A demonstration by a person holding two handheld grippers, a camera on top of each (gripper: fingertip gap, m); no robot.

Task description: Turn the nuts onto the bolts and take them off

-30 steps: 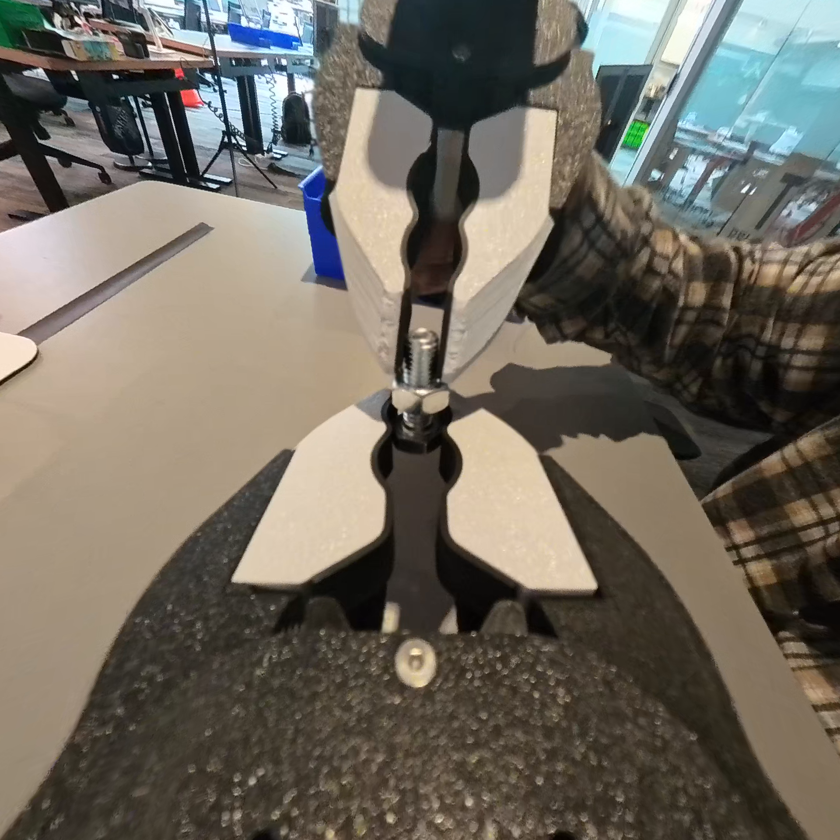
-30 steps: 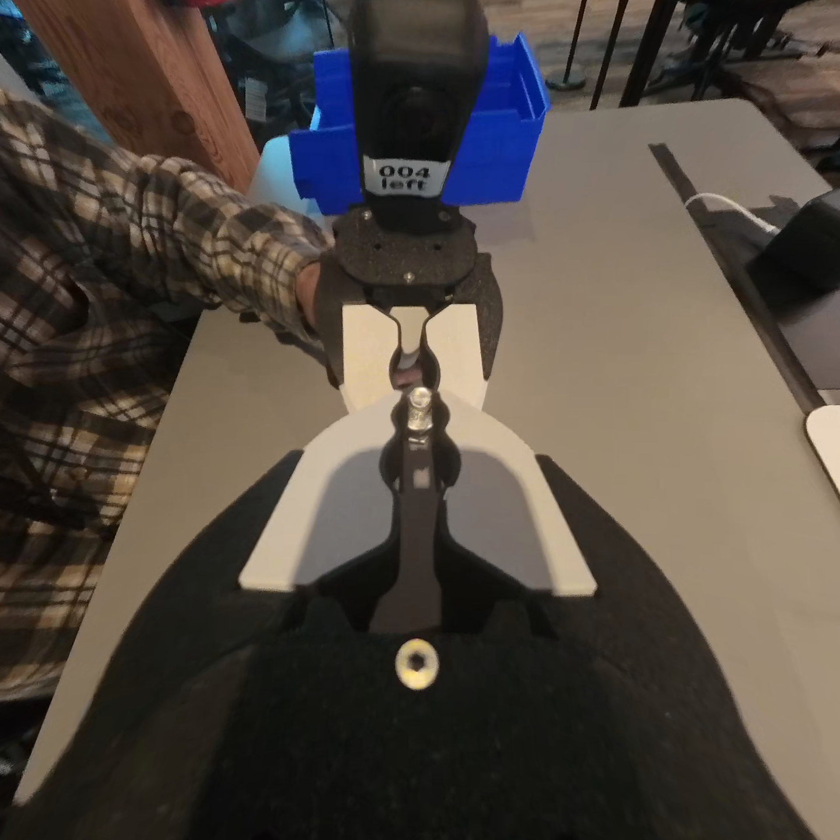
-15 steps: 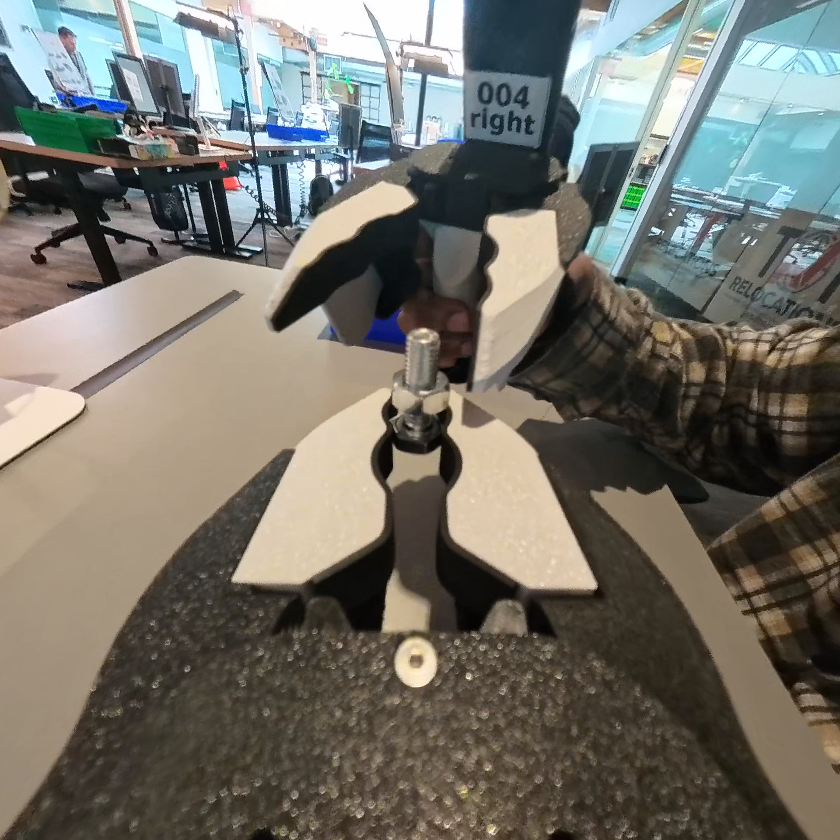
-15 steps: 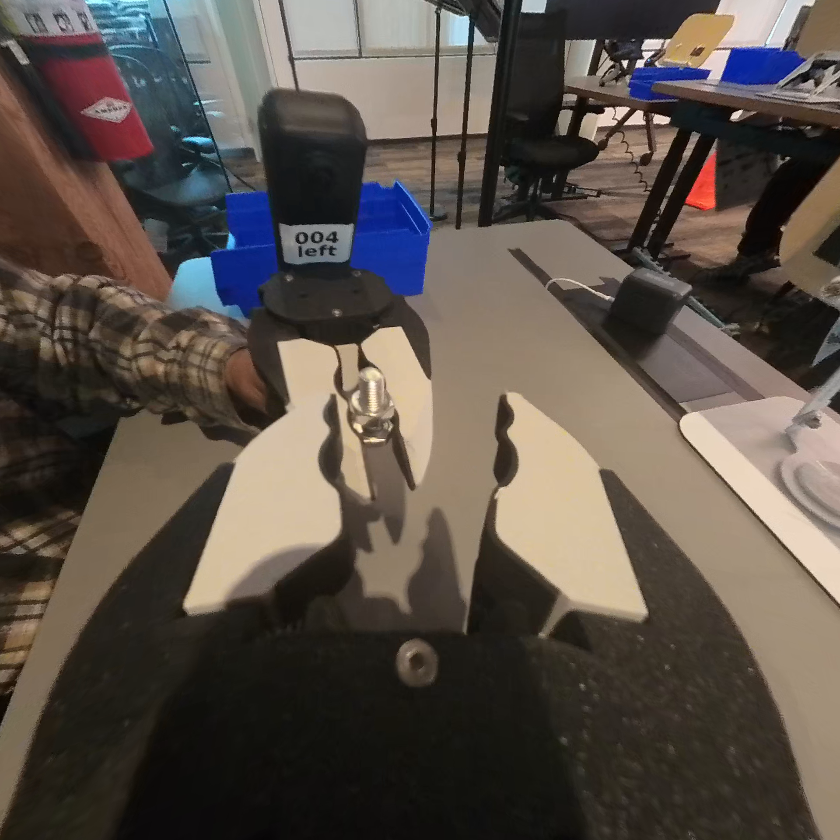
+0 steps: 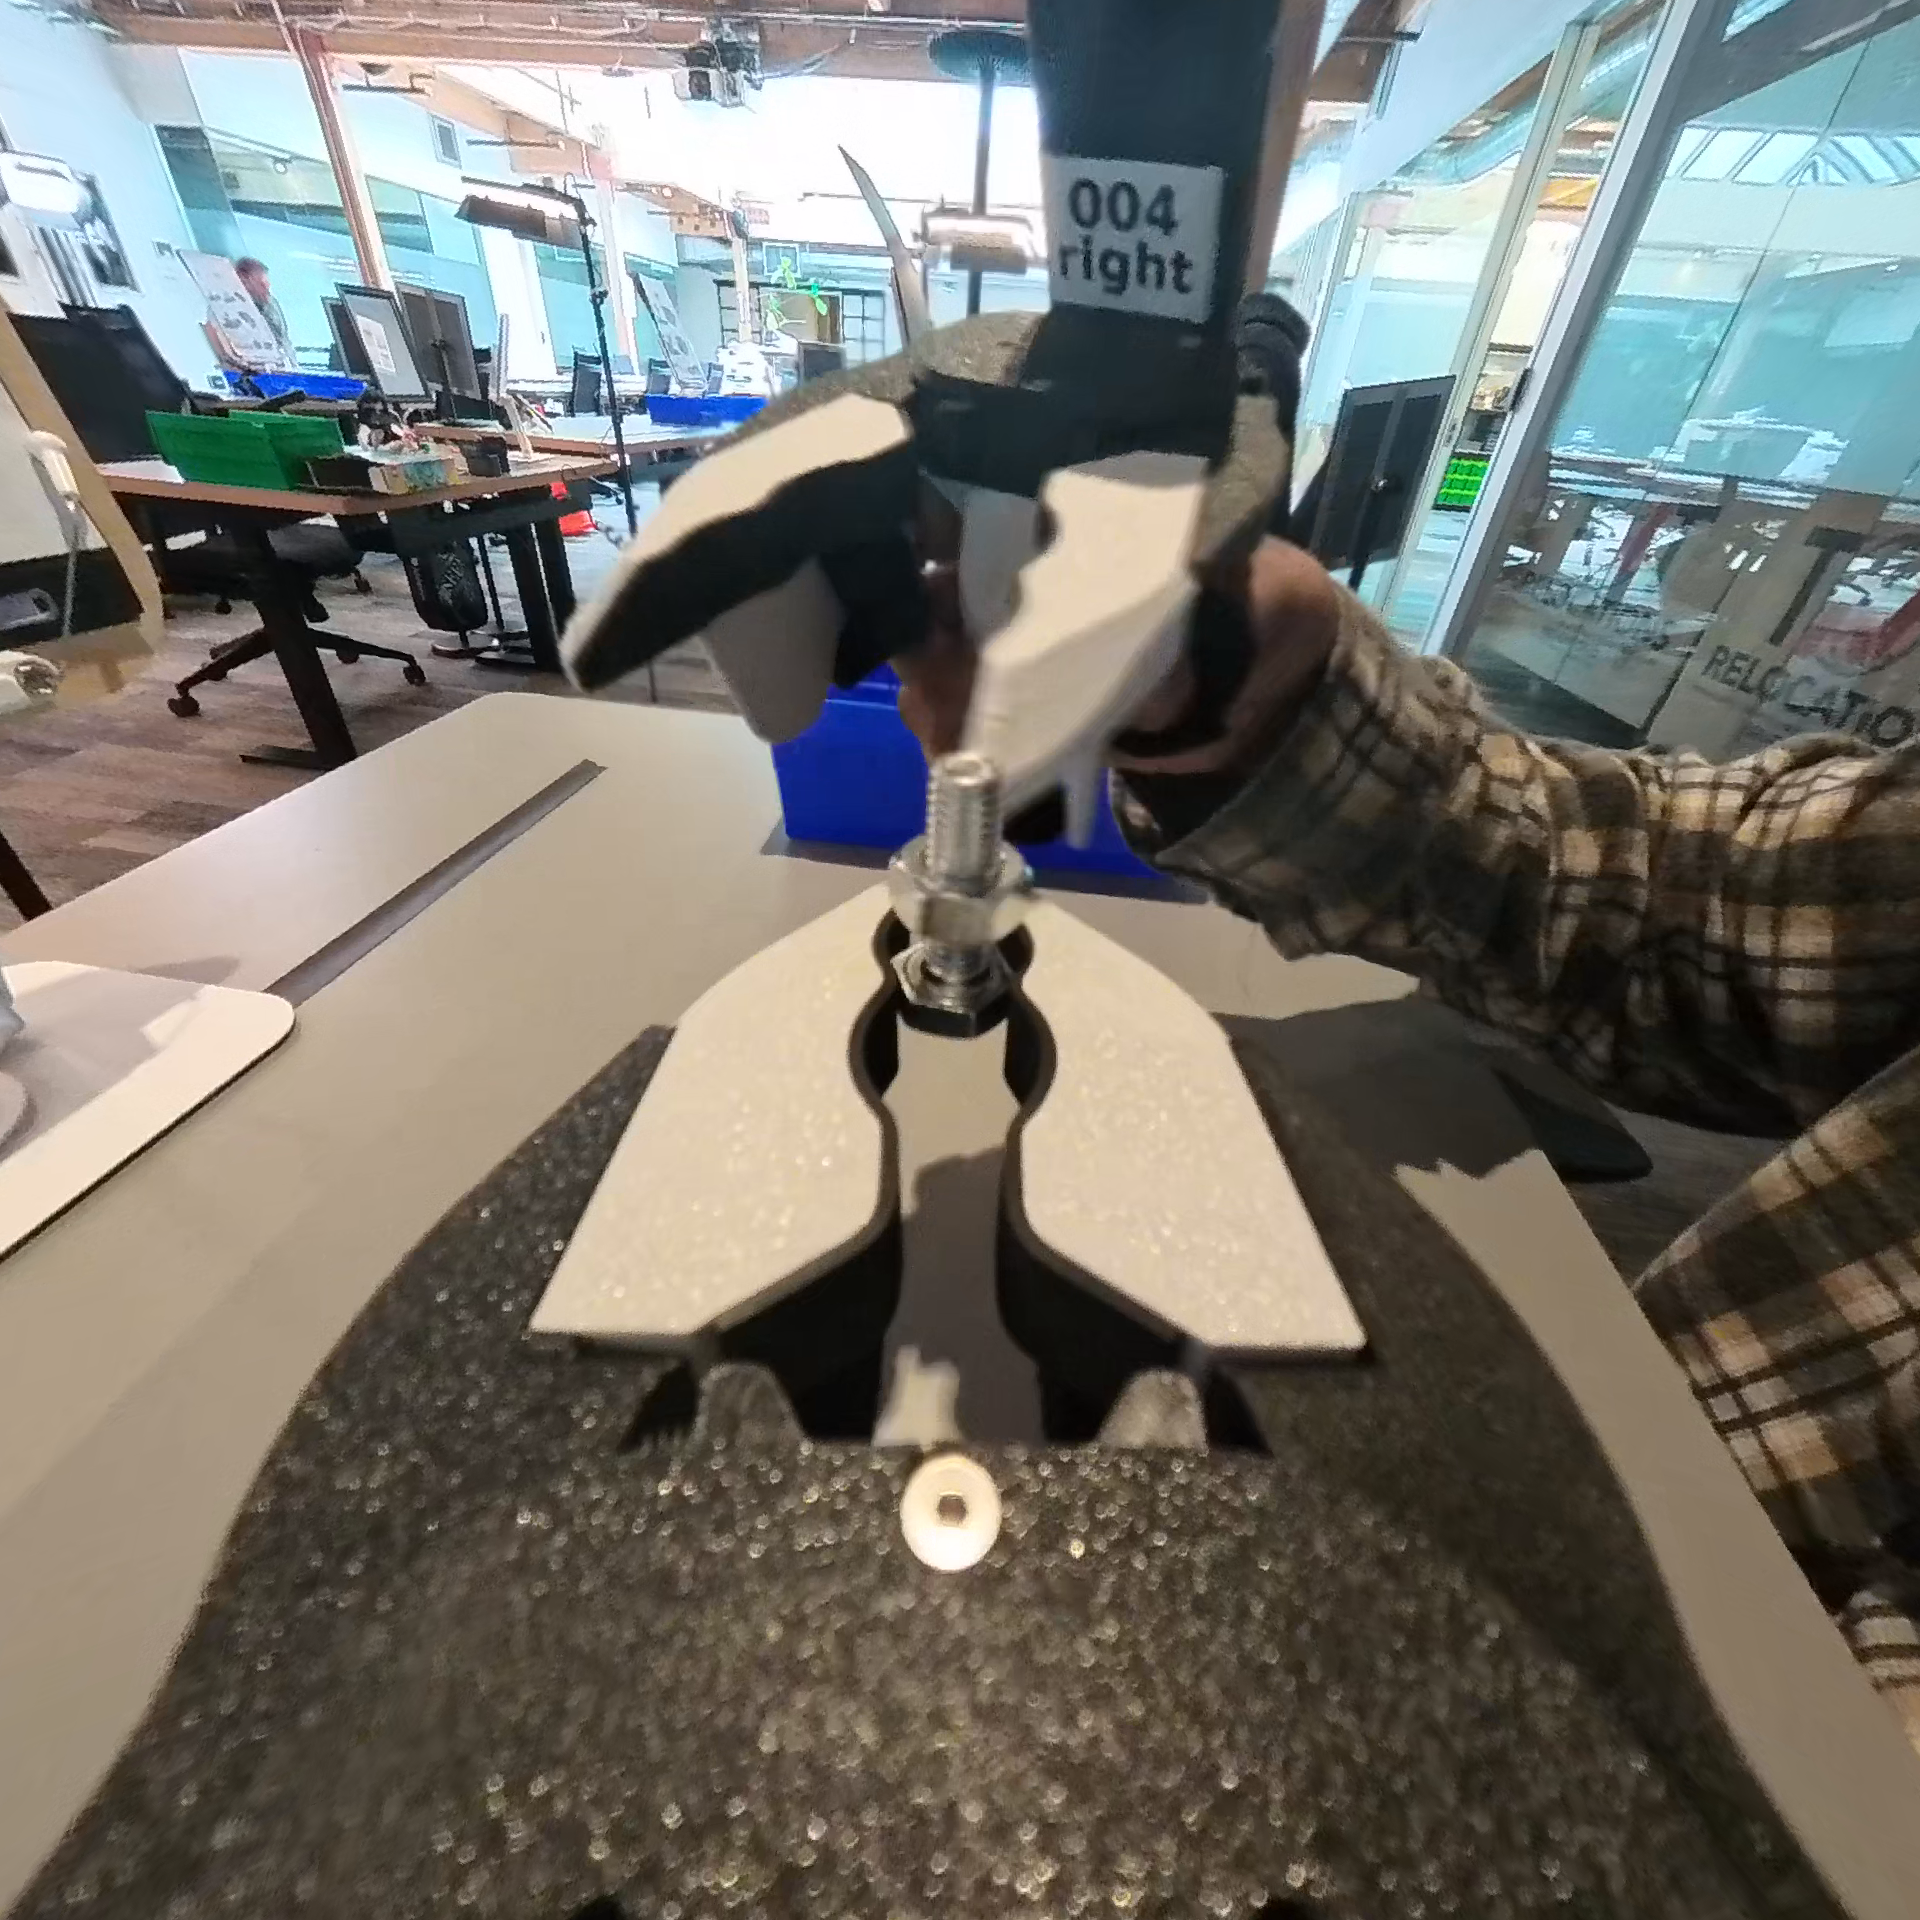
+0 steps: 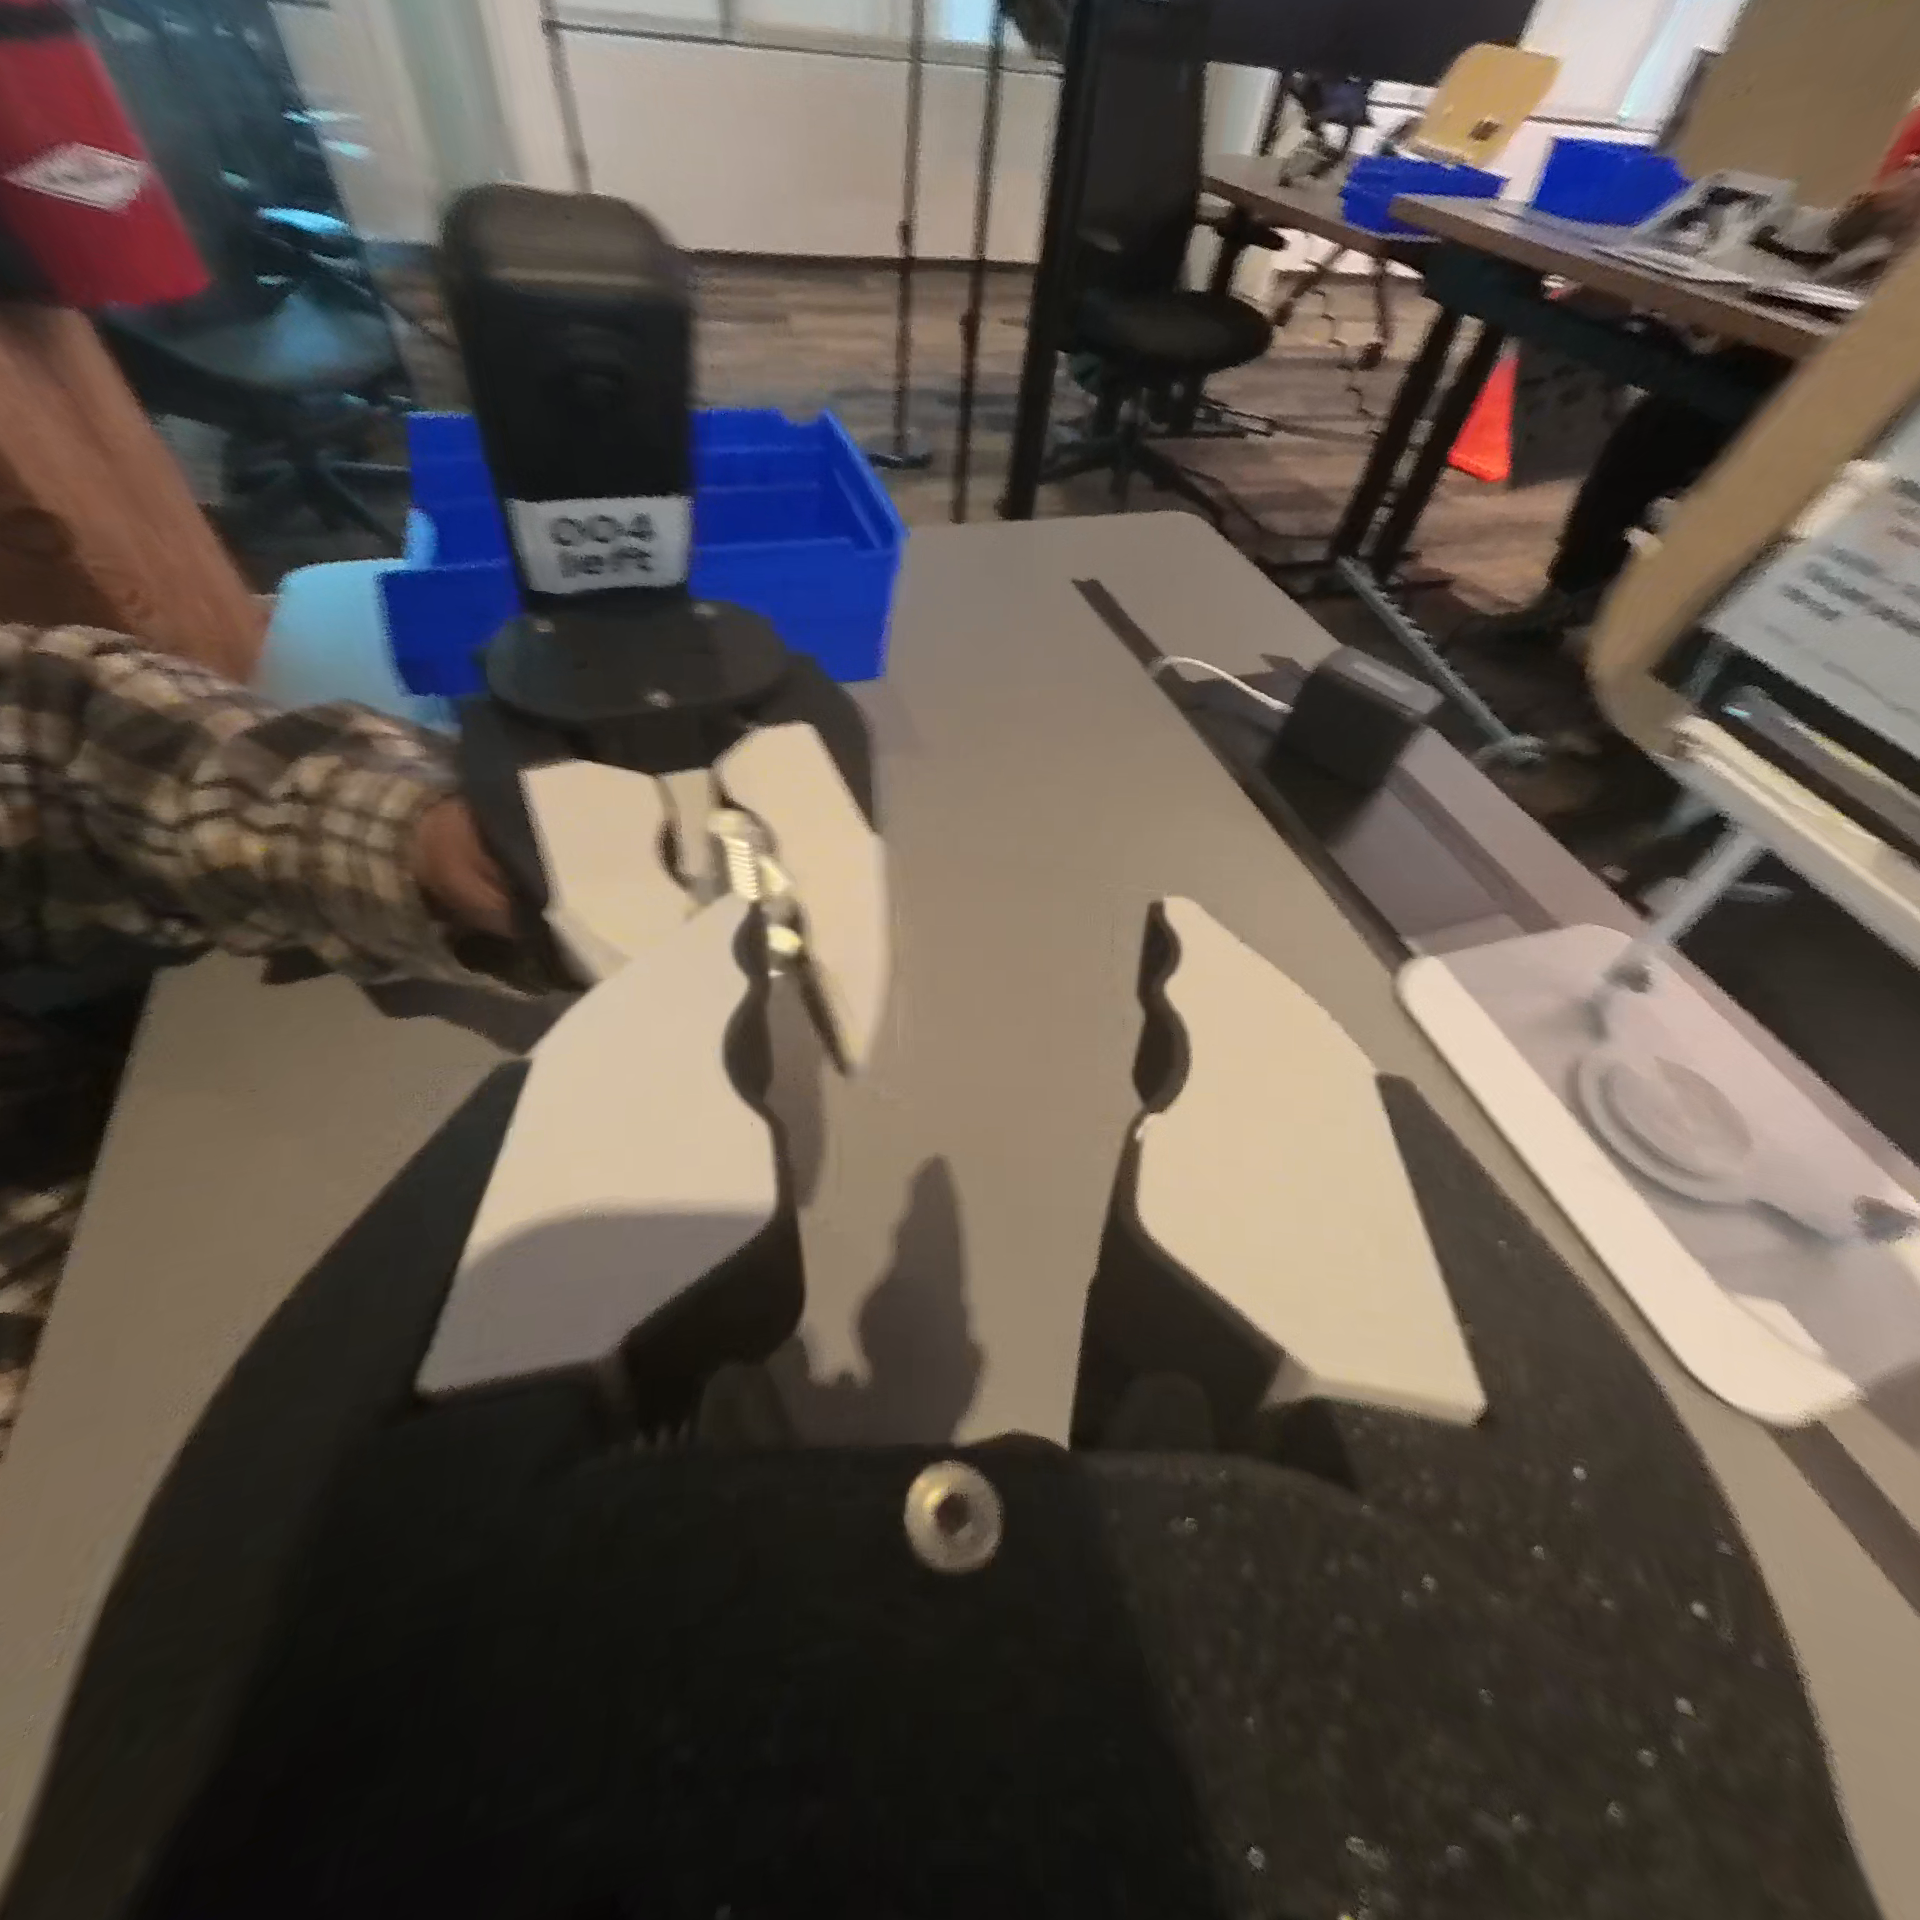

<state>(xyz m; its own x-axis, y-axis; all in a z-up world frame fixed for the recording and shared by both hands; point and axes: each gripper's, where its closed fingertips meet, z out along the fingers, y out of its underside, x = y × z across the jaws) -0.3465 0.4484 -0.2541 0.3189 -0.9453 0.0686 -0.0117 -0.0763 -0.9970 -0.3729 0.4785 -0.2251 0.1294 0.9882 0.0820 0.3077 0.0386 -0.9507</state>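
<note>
Nut (image 5: 958, 891) sat partway down bolt (image 5: 962, 871), threaded end up, bolt head pinched in your left claw (image 5: 951, 1003) above counter (image 5: 416, 997). A second ago your right claw (image 6: 951, 997) was clamped over the threads; you spread it wide, pulled it up and aside, empty. Likely regrip between turns; nut not yet off. Blue bin (image 6: 800, 561) behind.

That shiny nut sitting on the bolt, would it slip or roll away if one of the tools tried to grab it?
The nut looks like smooth bright metal, so probably rigid and a bit slippery. Its flat hexagonal sides should give the open right tool some purchase. Threaded on the bolt, which the left tool clamps upright, it likely cannot roll off.
</note>
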